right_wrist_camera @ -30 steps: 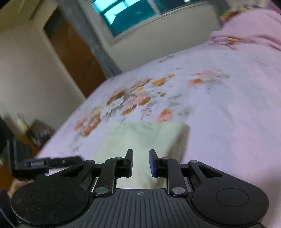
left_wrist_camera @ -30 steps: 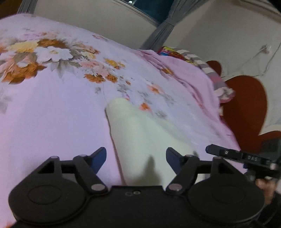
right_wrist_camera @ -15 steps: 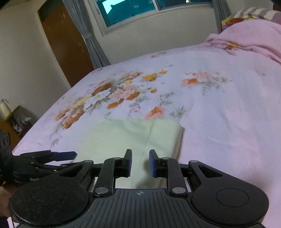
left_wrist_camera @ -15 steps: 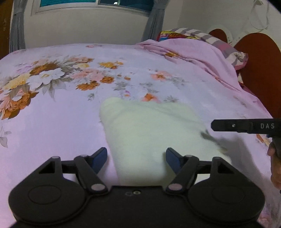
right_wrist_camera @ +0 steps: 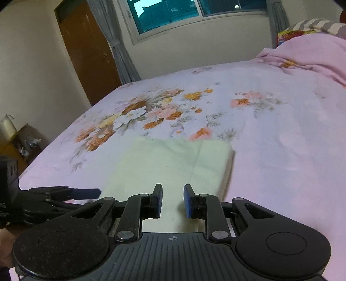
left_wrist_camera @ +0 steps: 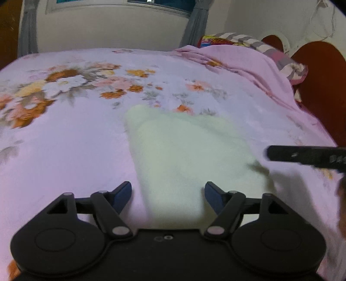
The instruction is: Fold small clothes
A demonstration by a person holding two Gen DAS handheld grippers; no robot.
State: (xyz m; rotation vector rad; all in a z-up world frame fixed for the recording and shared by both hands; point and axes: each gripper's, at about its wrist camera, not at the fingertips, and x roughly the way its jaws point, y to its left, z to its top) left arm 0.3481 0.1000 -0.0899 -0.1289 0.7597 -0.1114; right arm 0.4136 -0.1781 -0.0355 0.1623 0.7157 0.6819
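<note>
A pale yellow-green folded cloth (left_wrist_camera: 183, 151) lies flat on the pink floral bedspread (left_wrist_camera: 64, 140); it also shows in the right wrist view (right_wrist_camera: 173, 164). My left gripper (left_wrist_camera: 168, 194) is open and empty, hovering over the cloth's near edge. My right gripper (right_wrist_camera: 172, 200) has its jaws a narrow gap apart, empty, above the cloth's near right part. The right gripper shows as a dark bar in the left wrist view (left_wrist_camera: 307, 156); the left gripper shows in the right wrist view (right_wrist_camera: 64, 194).
A bunched pink blanket (left_wrist_camera: 237, 64) and striped pillow (left_wrist_camera: 259, 45) lie at the bed's head by the red-brown headboard (left_wrist_camera: 320, 86). A window (right_wrist_camera: 194, 13), curtains and a brown door (right_wrist_camera: 86, 54) stand beyond the bed. A low bedside stand (right_wrist_camera: 19, 142) is at left.
Both wrist views have swung level and pulled back slightly from the cloth. The cloth lies unchanged. The left jaws stay wide, the right jaws stay narrowly apart.
</note>
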